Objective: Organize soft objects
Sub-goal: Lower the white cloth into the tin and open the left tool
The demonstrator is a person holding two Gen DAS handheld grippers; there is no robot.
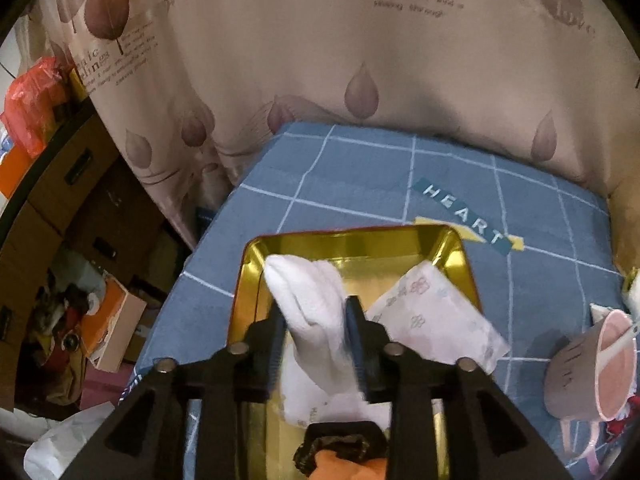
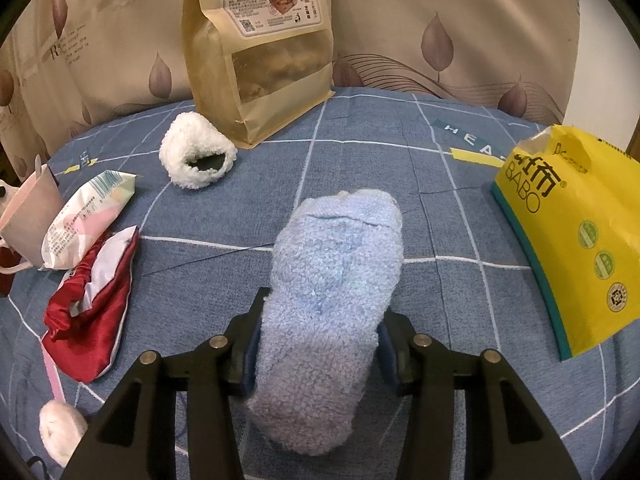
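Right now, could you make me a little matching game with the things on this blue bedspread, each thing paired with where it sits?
Things:
1. white sock
2. blue sock
3. red pouch
4. yellow bag

Places:
A. far right of the right view
B. over the gold tray
C. between the right hand-held gripper fingers
D. left of the blue sock

Pairs: 1-B, 2-C, 3-D, 4-A

Left matte-black plastic two-finger claw [image 1: 318, 330]: angular triangular cut-outs, round silver pivot screws, ribbed blue pads [image 1: 354, 336]. Right matte-black plastic two-finger claw [image 2: 318, 344]: identical build, silver screws, blue pads [image 2: 386, 350].
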